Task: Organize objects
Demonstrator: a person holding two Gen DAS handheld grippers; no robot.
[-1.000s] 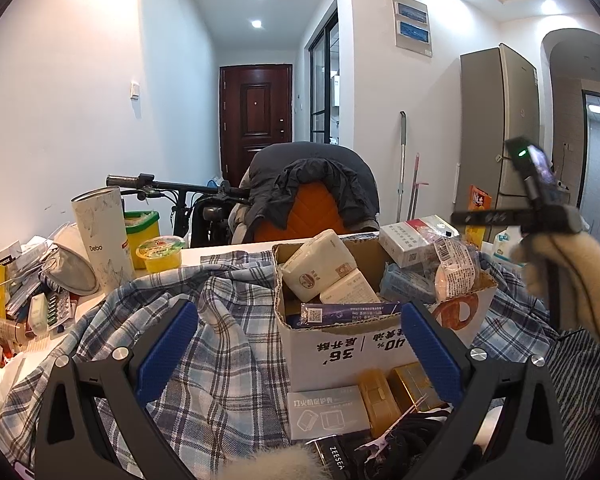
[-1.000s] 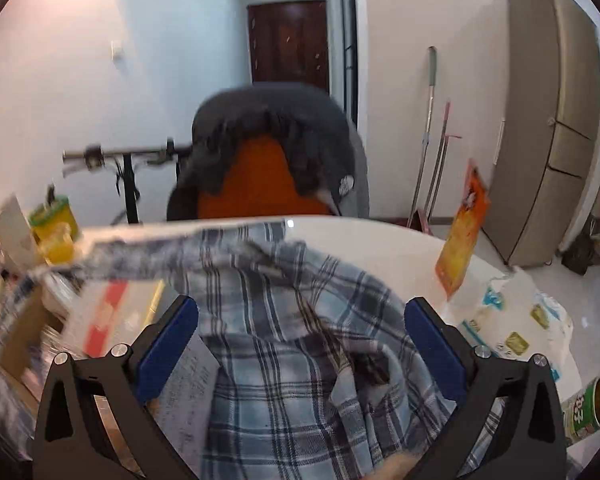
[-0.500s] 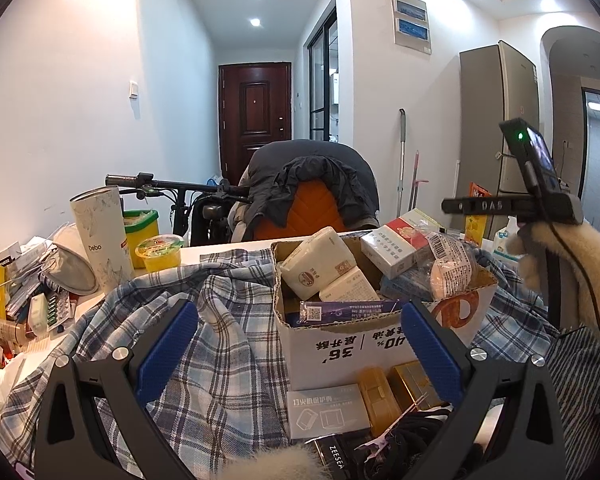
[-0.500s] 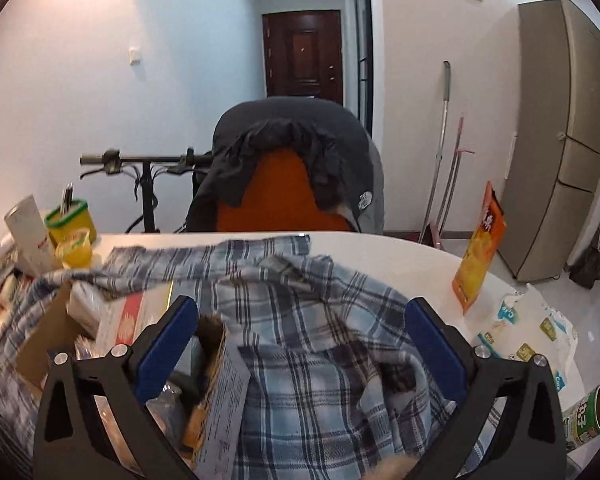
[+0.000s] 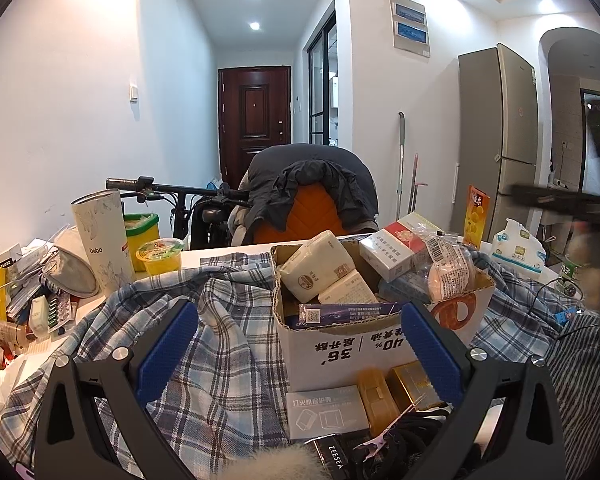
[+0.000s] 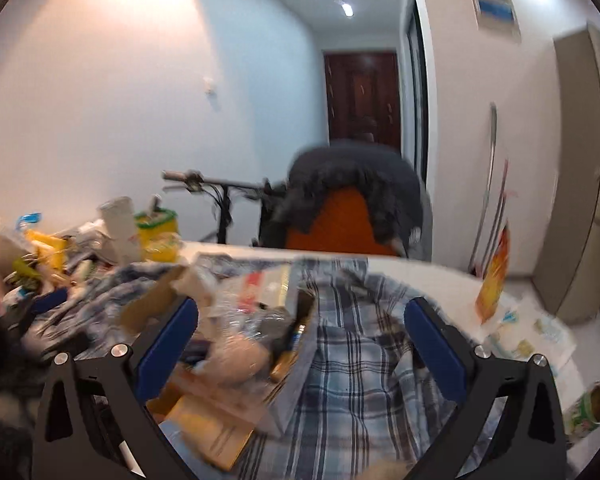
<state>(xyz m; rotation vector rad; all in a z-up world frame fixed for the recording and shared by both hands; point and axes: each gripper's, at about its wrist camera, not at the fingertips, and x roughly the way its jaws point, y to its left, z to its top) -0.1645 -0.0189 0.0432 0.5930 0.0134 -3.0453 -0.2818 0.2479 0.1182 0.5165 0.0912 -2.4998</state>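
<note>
I note both tongs, left gripper [image 5: 298,346] and right gripper [image 6: 300,344], spread wide and empty. The cardboard box [image 5: 340,344] on the plaid shirt [image 5: 204,344] holds tissue packs [image 5: 314,266] and a red-white carton [image 5: 392,250]. Tumbler [image 5: 102,236] reads "Debo".

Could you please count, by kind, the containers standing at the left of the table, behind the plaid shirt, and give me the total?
Tall white paper tube, marked Debo: 1
Green-rimmed tub: 1
Yellow jelly cup with sealed lid: 1
Total: 3
</note>
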